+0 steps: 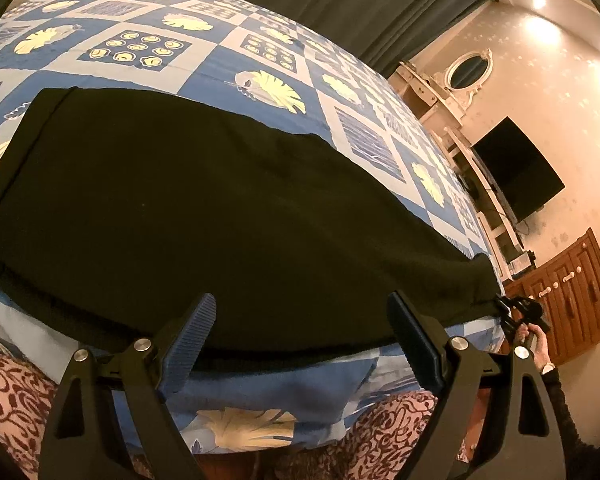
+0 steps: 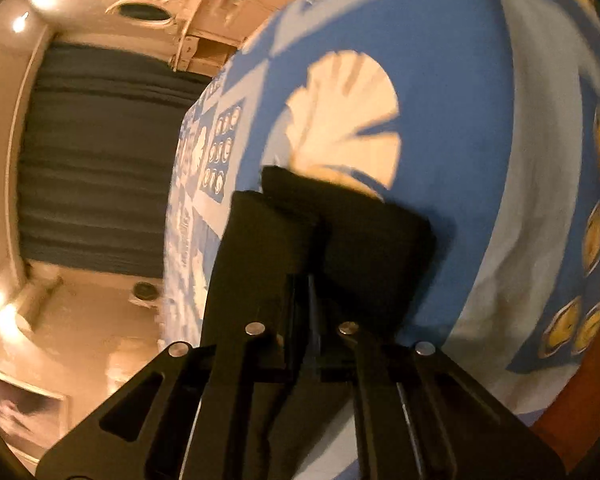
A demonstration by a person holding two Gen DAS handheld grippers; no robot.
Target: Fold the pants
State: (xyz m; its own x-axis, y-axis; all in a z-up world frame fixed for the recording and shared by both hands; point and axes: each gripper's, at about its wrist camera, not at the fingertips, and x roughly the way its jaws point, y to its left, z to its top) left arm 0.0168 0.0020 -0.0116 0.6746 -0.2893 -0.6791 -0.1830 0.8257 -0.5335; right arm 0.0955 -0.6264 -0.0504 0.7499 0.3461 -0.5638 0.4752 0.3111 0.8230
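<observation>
Black pants point(image 1: 204, 208) lie flat across a blue patterned bedspread point(image 1: 148, 52). My left gripper point(image 1: 300, 316) is open, its two blue-padded fingers spread over the near edge of the pants without holding them. My right gripper point(image 1: 520, 312) shows at the right end of the pants, at the bed's edge. In the right wrist view the right gripper point(image 2: 312, 280) is shut on a corner of the black pants point(image 2: 364, 232), which bunch around the closed fingers over the bedspread point(image 2: 460, 128). That view is blurred by motion.
A dark curtain point(image 1: 340, 4) hangs behind the bed. A wall TV point(image 1: 516, 176), white shelving with an oval mirror point(image 1: 468, 68) and a wooden cabinet point(image 1: 568, 288) stand to the right. A patterned brown and pink cloth point(image 1: 8, 392) lies below the bed's near edge.
</observation>
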